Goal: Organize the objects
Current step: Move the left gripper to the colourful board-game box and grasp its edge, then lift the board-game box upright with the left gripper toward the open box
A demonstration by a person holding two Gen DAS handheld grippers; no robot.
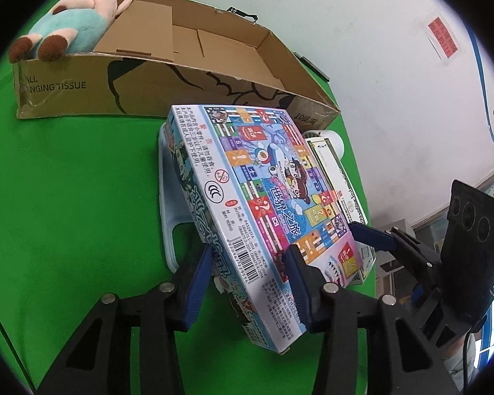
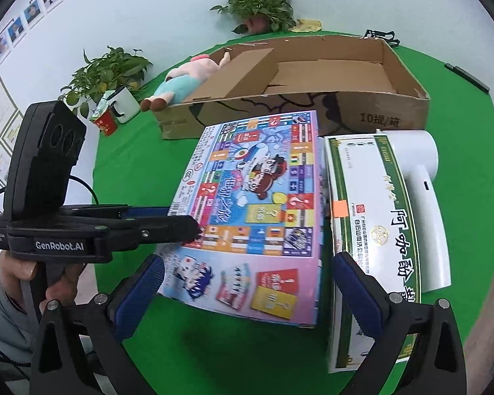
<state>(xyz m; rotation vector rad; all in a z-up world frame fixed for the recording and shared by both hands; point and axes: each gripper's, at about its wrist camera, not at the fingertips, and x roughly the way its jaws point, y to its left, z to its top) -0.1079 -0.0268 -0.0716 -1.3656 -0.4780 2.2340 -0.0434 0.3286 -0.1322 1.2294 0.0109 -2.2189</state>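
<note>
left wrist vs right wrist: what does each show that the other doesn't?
Left wrist only: a pale blue item under the game box, and a red wall notice.

Right wrist only: a white mug, a red cup, a wall photo row, and the hand holding the left gripper.

Both: game box, cardboard box, plush toy, green-and-white box, white device, green cloth.
</note>
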